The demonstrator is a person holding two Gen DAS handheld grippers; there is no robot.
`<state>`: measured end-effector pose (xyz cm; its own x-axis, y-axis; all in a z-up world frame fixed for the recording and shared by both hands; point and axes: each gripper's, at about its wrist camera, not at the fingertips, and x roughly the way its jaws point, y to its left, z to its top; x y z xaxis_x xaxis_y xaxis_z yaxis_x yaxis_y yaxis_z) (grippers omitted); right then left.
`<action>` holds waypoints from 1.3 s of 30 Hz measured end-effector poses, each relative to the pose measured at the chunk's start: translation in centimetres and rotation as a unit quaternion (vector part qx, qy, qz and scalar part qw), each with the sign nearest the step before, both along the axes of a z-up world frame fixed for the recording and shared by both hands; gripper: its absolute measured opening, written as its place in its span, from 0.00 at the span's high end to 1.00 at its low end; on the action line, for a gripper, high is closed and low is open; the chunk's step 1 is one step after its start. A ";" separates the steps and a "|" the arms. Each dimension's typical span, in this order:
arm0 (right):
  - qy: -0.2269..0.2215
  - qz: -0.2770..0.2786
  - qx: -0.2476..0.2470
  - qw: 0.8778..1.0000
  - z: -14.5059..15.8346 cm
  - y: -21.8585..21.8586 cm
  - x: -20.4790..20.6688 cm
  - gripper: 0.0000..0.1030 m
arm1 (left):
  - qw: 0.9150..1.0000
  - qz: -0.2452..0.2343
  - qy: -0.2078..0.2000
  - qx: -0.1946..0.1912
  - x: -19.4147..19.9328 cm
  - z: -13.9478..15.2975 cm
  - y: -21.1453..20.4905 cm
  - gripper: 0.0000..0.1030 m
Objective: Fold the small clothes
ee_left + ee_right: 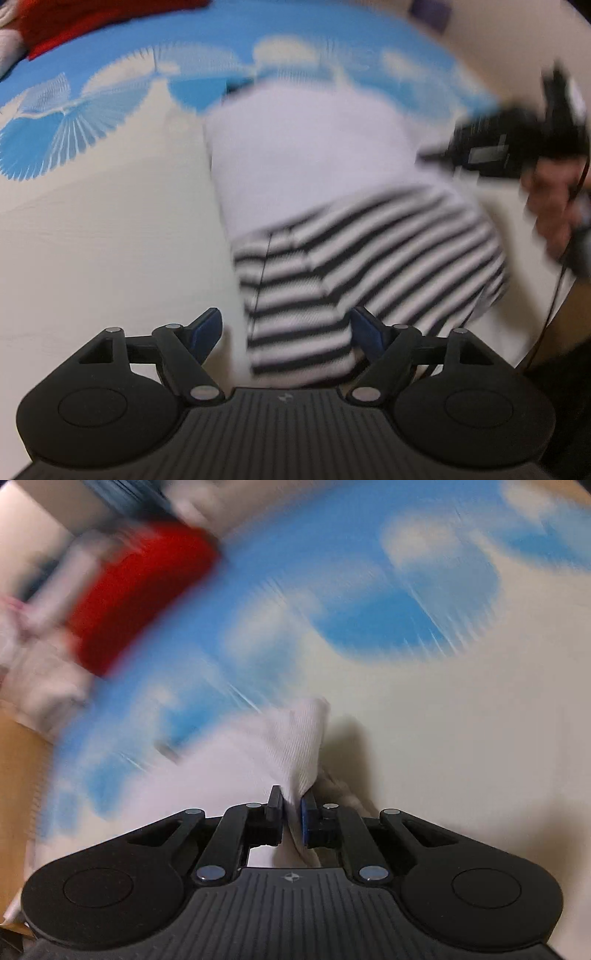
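Pinching white garment (295,738) | right jaws clamped | left jaws spread above stripes

Cream cloth cover with blue-and-white fan print (92,229) spread flat under everything. Red fabric item (140,590) at far edge, on blue print; white crumpled fabric (40,675) just beside it. Both blurred, kind unclear.

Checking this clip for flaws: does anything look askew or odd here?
Nothing stands out. The striped garment lies fairly flat on the blue-and-white sheet; the right hand-held gripper pinches its white edge. Both views are motion-blurred.
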<state>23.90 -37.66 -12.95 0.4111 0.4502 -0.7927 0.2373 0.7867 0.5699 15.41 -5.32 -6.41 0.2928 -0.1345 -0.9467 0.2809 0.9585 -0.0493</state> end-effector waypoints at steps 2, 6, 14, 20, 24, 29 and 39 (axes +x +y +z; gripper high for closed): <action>-0.018 -0.002 -0.023 1.000 0.7 0.5 -0.1 0.91 | 1.000 0.003 0.004 -0.003 0.1 -0.2 0.4 0.17; -0.048 -0.005 -0.013 0.999 2.2 0.1 -0.8 0.73 | 0.999 0.029 0.015 -0.027 0.5 -0.1 1.8 0.18; -0.003 0.134 0.028 0.991 1.7 -0.2 -5.8 0.45 | 0.998 0.052 0.008 -0.044 0.4 1.0 1.7 0.18; -0.021 0.178 0.009 0.984 3.1 -0.9 -8.8 0.99 | 0.994 0.074 -0.002 -0.081 -0.2 2.2 1.9 0.18; -0.105 0.115 0.061 0.986 6.9 -4.8 -10.4 0.98 | 0.989 0.089 -0.012 -0.118 -0.3 3.3 2.6 0.18; -0.026 0.162 -0.023 0.986 4.5 -3.6 -10.6 0.98 | 0.997 0.057 0.043 -0.028 -0.5 0.6 1.0 0.18; -0.005 0.135 -0.139 0.981 4.4 -1.8 -8.6 0.84 | 0.990 0.104 0.050 -0.082 0.2 1.6 3.4 0.18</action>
